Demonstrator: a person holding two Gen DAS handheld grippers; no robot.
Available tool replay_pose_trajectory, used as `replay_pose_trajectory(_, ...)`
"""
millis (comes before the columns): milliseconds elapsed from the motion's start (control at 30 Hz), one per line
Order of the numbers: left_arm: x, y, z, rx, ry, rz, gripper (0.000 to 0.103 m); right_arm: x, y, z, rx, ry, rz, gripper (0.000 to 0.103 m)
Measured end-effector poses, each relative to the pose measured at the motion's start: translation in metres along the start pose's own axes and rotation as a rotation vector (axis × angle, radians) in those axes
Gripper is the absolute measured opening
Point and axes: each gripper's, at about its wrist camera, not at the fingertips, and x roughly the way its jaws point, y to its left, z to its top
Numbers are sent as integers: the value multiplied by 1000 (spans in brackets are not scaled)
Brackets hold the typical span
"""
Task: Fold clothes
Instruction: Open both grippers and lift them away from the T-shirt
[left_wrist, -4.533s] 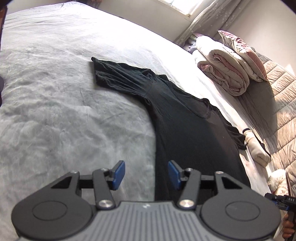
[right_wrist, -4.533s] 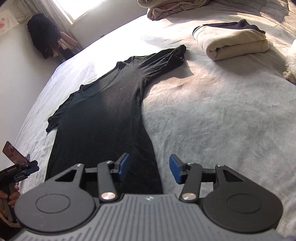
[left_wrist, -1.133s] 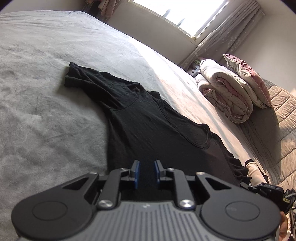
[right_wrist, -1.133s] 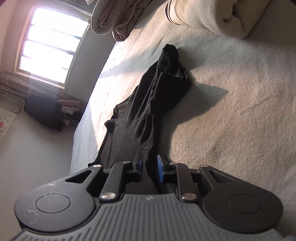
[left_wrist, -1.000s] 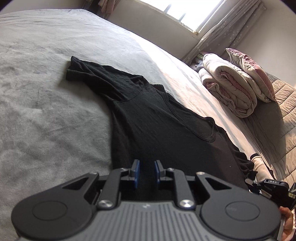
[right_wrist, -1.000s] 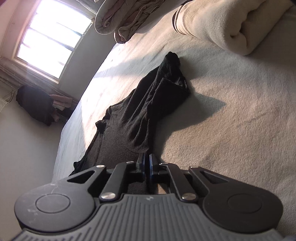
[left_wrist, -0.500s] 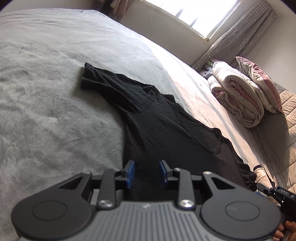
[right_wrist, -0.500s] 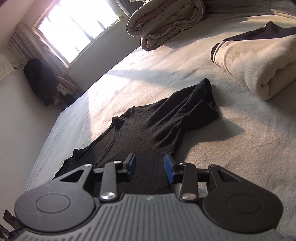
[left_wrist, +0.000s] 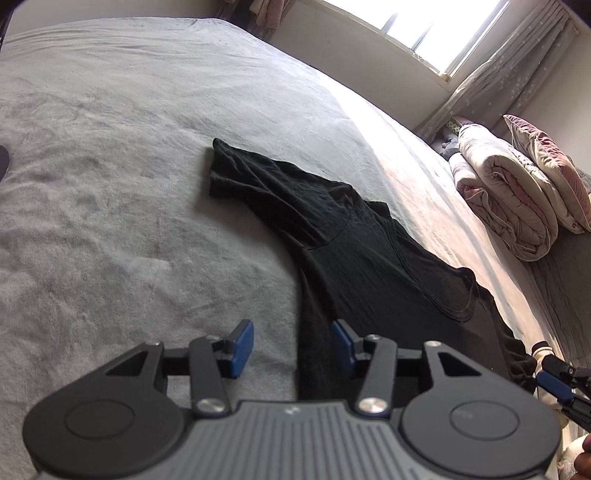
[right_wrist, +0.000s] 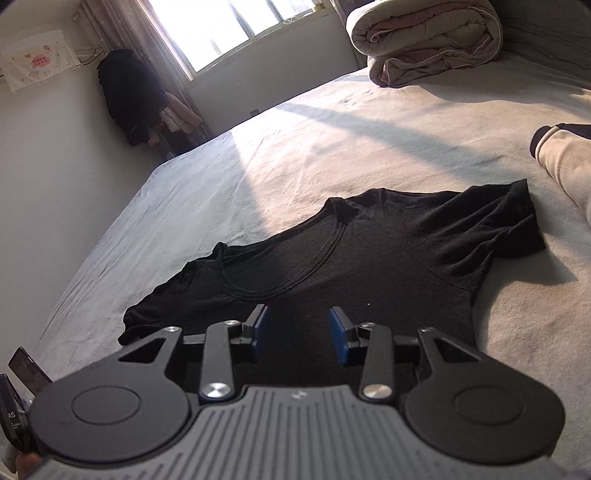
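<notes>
The big grey bed (left_wrist: 129, 155) holds everything. The black T-shirt (right_wrist: 369, 266) lies flat on it, front up, both sleeves spread out, neck hole toward the window. A rolled quilt (right_wrist: 424, 33) sits at the far end, and a folded cream garment (right_wrist: 569, 162) lies at the right.

I think I am between steps. The shirt is smoothed out, and no fold has started. Next I need to pick a sleeve or side edge, pinch it, and carry it across the middle.

My left gripper (left_wrist: 291, 347) hangs over the shirt's near left edge. Its fingers are apart and have just been opening; the edge of the cloth shows between them, but they do not press it. My right gripper (right_wrist: 299, 334) hangs over the chest. Its fingers are apart too, and they hold nothing.

A second ago both pairs of fingers were pinched together on the cloth, and the right sleeve was bunched up. Now that sleeve lies flat.
</notes>
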Motion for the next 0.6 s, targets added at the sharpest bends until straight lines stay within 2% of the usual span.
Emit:
replay_pose_trajectory(133, -4, 10, 6, -6, 1, 43, 49, 25, 45, 8, -42, 17, 74, 41)
replay_pose_trajectory(400, -5, 28, 14, -12, -1, 81, 50, 77, 124, 4, -141, 33, 206, 44)
replay_pose_trajectory(600, -3, 35, 18, -2, -12, 79, 50, 119, 156, -1, -175, 56, 257, 44)
